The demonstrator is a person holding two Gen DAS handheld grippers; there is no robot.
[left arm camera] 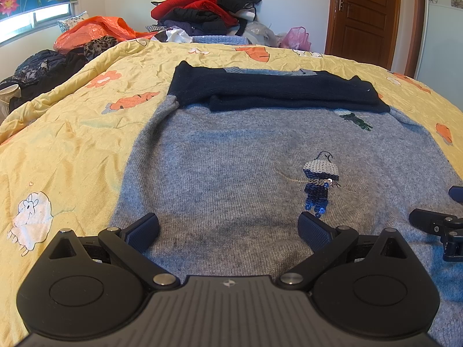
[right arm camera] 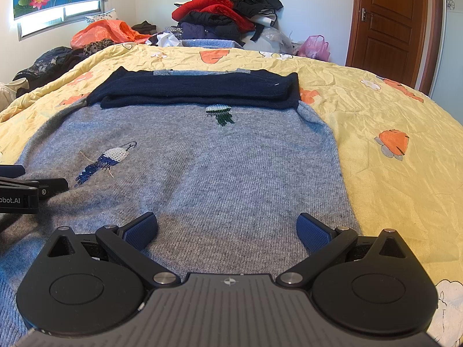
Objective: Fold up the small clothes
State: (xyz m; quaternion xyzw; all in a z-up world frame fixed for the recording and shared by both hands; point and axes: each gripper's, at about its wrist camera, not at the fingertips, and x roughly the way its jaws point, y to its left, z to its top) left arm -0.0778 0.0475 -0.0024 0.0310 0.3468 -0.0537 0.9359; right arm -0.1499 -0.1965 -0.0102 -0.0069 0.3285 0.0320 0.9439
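Note:
A small grey knit sweater (left arm camera: 231, 162) lies flat on the yellow bedspread (left arm camera: 63, 150), hem toward me. Its navy sleeves (left arm camera: 272, 91) are folded across the chest at the far end. Sequin birds (left arm camera: 319, 179) decorate the front. My left gripper (left arm camera: 228, 228) is open and empty over the hem's left part. My right gripper (right arm camera: 227, 228) is open and empty over the hem's right part, above the same sweater (right arm camera: 231, 167) with its navy sleeves (right arm camera: 199, 92). Each gripper shows at the edge of the other's view: the right one (left arm camera: 437, 225), the left one (right arm camera: 31, 190).
A tall pile of red and dark clothes (left arm camera: 208, 5) and an orange plastic bag (left arm camera: 95, 30) sit beyond the bed's far edge. Dark garments (left arm camera: 43, 69) lie at the far left. A brown door (left arm camera: 364, 14) stands at the right. The bedspread (right arm camera: 399, 150) extends right of the sweater.

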